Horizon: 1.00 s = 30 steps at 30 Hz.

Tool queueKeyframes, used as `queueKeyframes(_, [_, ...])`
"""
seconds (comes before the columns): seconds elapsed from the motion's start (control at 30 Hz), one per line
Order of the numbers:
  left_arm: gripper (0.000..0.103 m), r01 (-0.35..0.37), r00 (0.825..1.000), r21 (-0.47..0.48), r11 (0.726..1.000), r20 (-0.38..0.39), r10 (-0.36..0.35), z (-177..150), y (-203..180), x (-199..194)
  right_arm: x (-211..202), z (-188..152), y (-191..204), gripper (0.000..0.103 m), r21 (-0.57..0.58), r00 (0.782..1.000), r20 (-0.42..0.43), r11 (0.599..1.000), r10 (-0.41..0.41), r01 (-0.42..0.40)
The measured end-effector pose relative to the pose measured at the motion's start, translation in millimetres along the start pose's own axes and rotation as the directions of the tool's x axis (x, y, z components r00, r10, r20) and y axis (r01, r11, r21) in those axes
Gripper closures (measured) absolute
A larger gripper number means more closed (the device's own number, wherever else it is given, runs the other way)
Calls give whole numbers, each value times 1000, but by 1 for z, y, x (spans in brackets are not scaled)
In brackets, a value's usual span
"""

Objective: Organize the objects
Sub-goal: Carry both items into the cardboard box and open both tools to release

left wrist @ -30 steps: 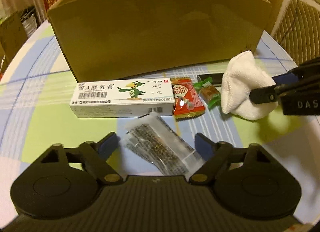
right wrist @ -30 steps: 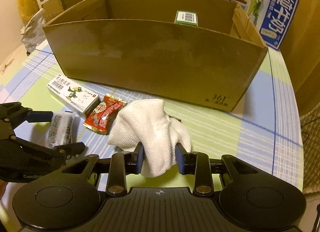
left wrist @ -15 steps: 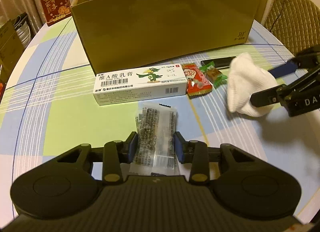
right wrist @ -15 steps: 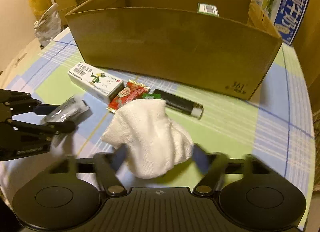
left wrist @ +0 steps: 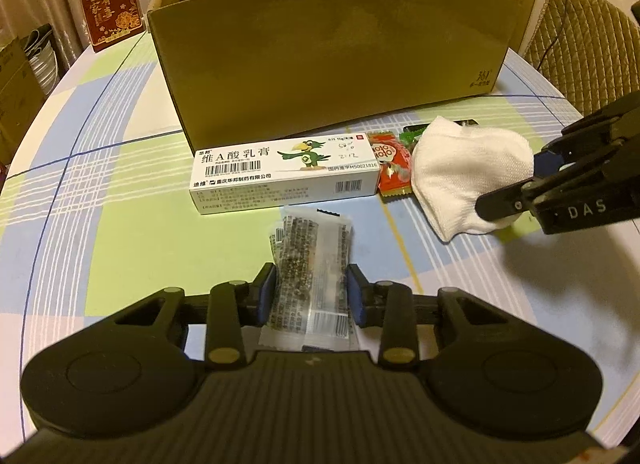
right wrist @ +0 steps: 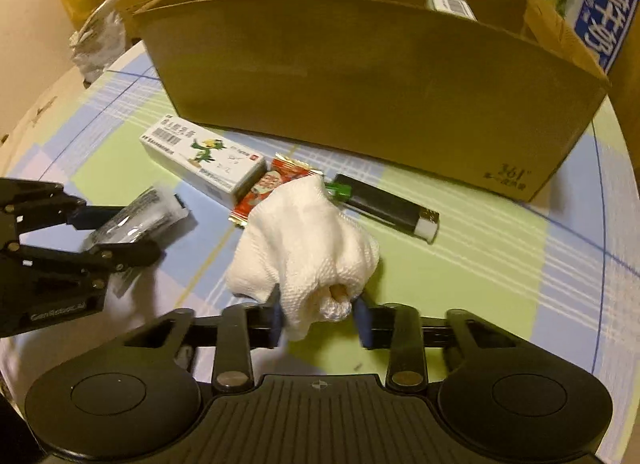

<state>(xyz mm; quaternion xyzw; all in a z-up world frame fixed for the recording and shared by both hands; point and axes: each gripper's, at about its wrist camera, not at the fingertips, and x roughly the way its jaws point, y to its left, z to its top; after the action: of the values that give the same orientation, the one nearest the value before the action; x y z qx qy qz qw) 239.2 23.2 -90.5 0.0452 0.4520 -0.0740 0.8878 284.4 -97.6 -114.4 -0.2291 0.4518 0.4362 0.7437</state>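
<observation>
Within the last second the left gripper point(left wrist: 311, 296) had closed its jaws on the clear sachet point(left wrist: 310, 264), apparently lifting it off the tabletop point(left wrist: 120, 224), while the right gripper point(right wrist: 320, 322) clenched the white cloth point(right wrist: 304, 240), both ready for the cardboard box point(left wrist: 332, 64) beyond.

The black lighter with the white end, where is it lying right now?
In the right wrist view the black lighter lies flat on the table, in front of the cardboard box, just beyond the white cloth and beside the green candy.
</observation>
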Motion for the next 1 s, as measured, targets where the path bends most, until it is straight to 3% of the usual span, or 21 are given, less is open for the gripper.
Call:
queueKeyframes(0.23, [72, 12, 999, -15, 1000, 39, -11, 9, -3, -18, -29, 3, 1, 77, 45, 996, 80, 999, -32, 28])
queueKeyframes(0.5, [72, 20, 993, -11, 1000, 114, -19, 30, -8, -59, -71, 15, 1, 77, 120, 971, 230, 992, -67, 40])
queueKeyframes(0.8, [72, 1, 986, -10, 1000, 165, 1, 59, -10, -92, -99, 26, 23, 77, 146, 947, 311, 988, -85, 41])
queueKeyframes(1.0, [72, -25, 981, 18, 1000, 192, 21, 78, -7, -100, -99, 31, 32, 77, 140, 944, 319, 989, -82, 38])
